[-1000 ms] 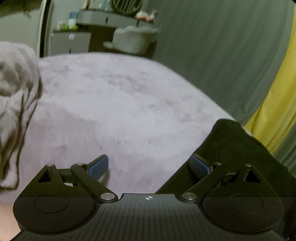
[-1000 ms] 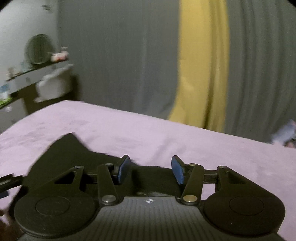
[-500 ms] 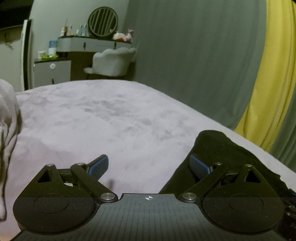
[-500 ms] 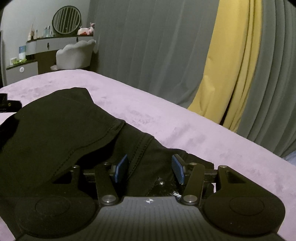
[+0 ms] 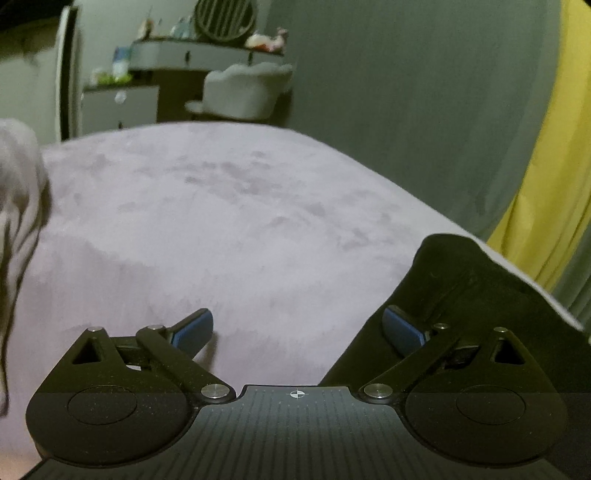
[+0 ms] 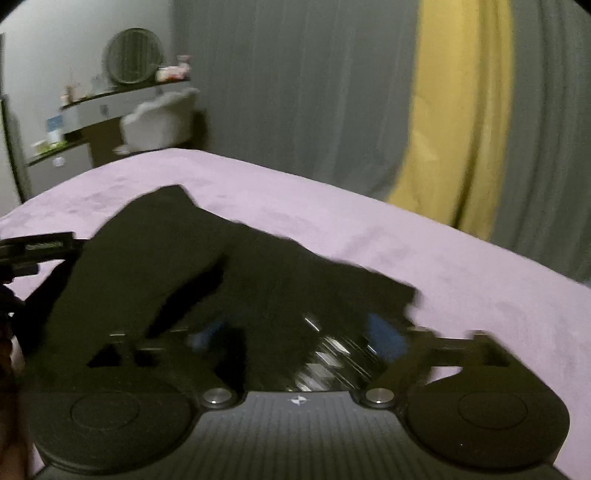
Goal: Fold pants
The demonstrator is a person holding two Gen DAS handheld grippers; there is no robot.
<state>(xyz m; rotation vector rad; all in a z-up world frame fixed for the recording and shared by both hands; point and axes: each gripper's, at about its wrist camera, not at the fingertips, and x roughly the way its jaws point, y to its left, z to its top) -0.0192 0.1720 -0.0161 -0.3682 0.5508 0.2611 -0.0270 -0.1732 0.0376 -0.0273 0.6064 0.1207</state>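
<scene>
Black pants lie bunched on a lilac bedspread. In the right wrist view they fill the space ahead of my right gripper, whose blue pads are spread wide apart over the cloth, blurred by motion. In the left wrist view the pants lie at the right. My left gripper is open; its right pad is over the pants' edge and its left pad over bare bedspread. The left gripper's body shows at the left edge of the right wrist view.
A pale crumpled cloth lies at the left edge. Beyond the bed stand a white chair, a dresser with a round mirror and grey and yellow curtains.
My right gripper's jaws have opened wider over the pants and it is moving, blurring the view. The left wrist view has tilted down a little; the left jaws stay open.
</scene>
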